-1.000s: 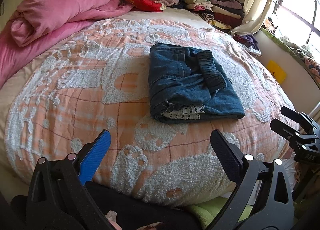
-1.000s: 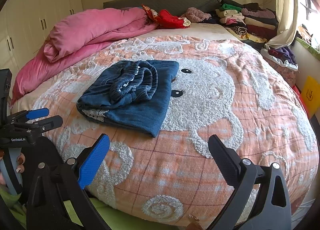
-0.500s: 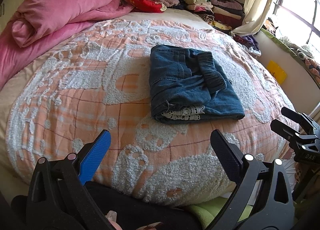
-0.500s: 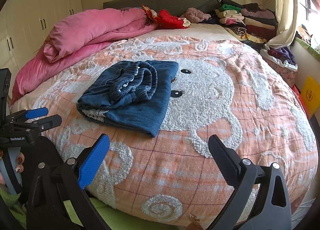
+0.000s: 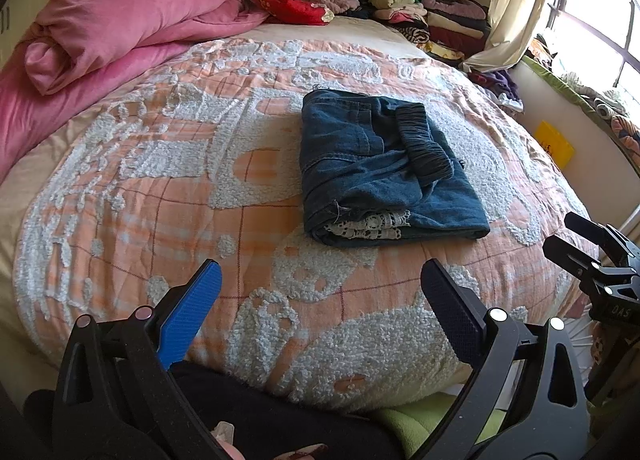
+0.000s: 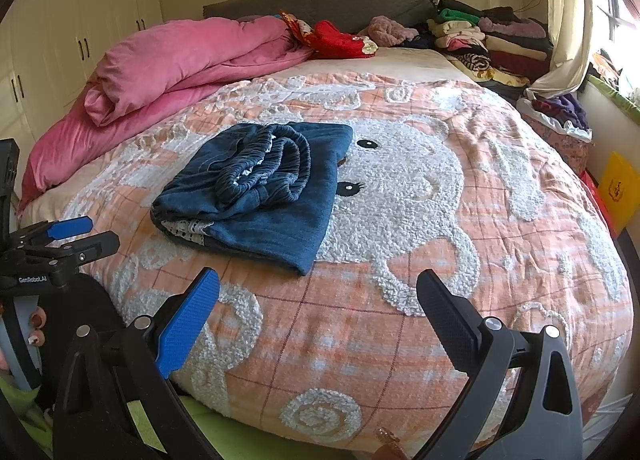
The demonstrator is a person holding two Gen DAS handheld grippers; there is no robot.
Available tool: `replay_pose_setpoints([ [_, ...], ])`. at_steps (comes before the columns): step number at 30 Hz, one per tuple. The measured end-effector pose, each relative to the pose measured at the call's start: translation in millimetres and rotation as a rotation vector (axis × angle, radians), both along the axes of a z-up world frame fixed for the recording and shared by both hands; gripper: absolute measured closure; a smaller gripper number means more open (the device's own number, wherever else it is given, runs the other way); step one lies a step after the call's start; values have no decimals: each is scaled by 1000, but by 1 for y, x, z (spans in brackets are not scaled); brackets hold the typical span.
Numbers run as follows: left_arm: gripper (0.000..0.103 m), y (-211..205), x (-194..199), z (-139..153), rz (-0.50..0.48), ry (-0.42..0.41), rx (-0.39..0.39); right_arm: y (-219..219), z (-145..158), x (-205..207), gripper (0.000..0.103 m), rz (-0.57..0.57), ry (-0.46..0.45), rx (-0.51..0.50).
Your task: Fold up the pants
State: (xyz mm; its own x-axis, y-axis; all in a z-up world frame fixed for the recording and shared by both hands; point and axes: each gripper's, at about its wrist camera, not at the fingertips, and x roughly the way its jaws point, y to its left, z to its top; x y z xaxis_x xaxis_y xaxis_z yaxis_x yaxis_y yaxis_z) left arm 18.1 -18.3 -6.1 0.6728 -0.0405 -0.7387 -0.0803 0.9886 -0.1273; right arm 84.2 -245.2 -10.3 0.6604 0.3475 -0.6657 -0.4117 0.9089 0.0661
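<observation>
Dark blue denim pants (image 5: 380, 172) lie folded in a compact rectangle on the orange and white bedspread (image 5: 160, 188), with the elastic waistband on top and white lace trim at the near edge. They also show in the right wrist view (image 6: 260, 188). My left gripper (image 5: 320, 284) is open and empty, held off the near edge of the bed, well short of the pants. My right gripper (image 6: 318, 296) is open and empty, also at the near edge. Each gripper shows at the side of the other's view, the right one (image 5: 592, 252) and the left one (image 6: 72, 236).
A rolled pink duvet (image 5: 120, 28) lies at the back left. Red cloth (image 5: 296, 8) and stacks of folded clothes (image 5: 432, 20) sit by the grey headboard (image 6: 320, 0). A curtain (image 5: 508, 4) and window are at right. White wardrobes (image 6: 60, 20) stand at left.
Almost nothing differs. The left wrist view has drifted very slightly, so the pants sit a touch lower in it. Both grippers stay open and apart from the pants.
</observation>
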Motion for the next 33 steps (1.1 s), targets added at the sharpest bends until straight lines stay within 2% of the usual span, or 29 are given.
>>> replay_pose_setpoints([
  [33,10,-1,-1,0,-7,9,9,-7,1,5,5,-37,-1,-17],
])
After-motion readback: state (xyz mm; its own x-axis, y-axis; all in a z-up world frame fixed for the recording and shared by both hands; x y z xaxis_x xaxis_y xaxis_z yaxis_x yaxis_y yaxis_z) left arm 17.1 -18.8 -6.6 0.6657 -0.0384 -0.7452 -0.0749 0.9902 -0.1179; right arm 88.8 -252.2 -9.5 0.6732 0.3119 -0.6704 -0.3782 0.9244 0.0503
